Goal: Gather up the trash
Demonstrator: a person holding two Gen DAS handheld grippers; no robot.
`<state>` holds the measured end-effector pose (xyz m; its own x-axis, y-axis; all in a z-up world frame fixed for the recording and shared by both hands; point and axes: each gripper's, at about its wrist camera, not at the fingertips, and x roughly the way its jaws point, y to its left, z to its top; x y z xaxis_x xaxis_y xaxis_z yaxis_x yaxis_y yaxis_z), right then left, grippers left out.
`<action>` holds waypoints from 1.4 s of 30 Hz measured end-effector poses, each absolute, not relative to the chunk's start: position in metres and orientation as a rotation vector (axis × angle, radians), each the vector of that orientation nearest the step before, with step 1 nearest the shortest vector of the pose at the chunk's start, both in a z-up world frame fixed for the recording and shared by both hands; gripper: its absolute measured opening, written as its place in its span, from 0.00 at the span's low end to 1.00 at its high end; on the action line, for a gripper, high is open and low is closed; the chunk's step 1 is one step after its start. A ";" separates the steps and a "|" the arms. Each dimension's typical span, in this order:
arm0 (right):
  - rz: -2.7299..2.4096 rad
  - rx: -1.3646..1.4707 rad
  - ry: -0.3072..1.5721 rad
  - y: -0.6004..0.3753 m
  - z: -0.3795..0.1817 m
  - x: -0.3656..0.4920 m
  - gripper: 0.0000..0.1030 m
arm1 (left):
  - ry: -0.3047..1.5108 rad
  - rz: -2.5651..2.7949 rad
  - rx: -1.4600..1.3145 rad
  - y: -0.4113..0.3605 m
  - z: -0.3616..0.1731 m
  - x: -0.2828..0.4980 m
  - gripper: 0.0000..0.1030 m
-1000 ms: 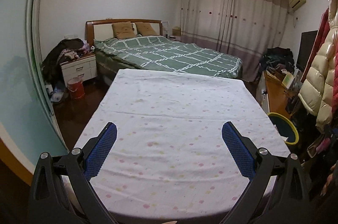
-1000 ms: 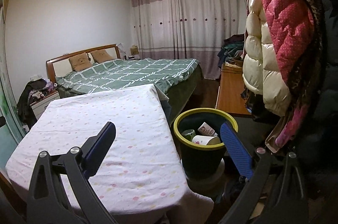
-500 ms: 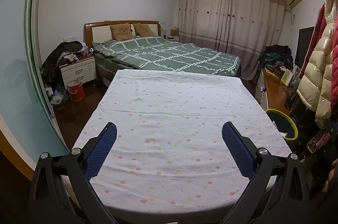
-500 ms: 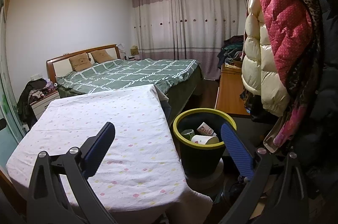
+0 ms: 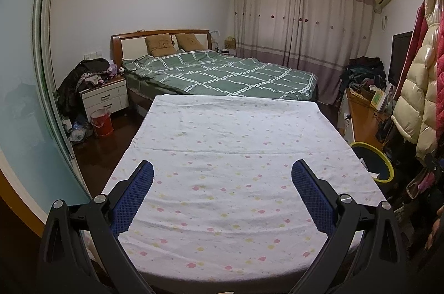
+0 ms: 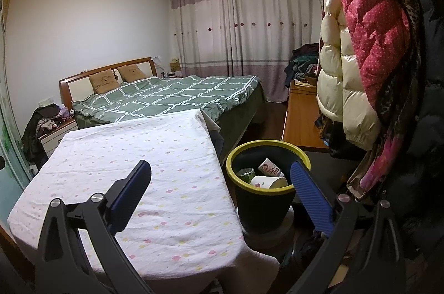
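Note:
A black trash bin with a yellow-green rim [image 6: 267,199] stands on the floor to the right of a table covered by a white dotted cloth [image 6: 133,163]. Inside it lie a white cup [image 6: 268,182], a green can [image 6: 246,174] and a white carton [image 6: 270,168]. My right gripper [image 6: 220,191] is open and empty, held above the table's right edge and the bin. My left gripper [image 5: 222,191] is open and empty above the near part of the cloth [image 5: 230,155]. The bin's rim [image 5: 384,159] shows at the right in the left wrist view.
A bed with a green checked cover [image 5: 222,74] lies behind the table. A nightstand piled with clothes [image 5: 104,94] and a red bucket [image 5: 102,122] stand at the left. Hanging coats [image 6: 360,58] crowd the right side, beside a wooden cabinet [image 6: 301,113].
Both grippers have drawn back and risen a little, so more of the table's near edge shows. Both stay open and empty.

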<state>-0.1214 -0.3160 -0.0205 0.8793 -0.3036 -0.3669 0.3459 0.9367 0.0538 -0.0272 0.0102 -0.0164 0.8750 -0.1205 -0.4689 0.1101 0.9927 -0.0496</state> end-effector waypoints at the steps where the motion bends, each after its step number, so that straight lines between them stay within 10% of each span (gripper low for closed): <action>1: -0.339 0.119 0.363 -0.316 -0.021 -0.121 0.93 | 0.491 -0.123 -0.022 0.010 -0.016 -0.028 0.95; 42: -0.325 0.128 0.382 -0.315 -0.030 -0.113 0.93 | 0.506 -0.139 -0.003 0.004 -0.021 -0.028 0.95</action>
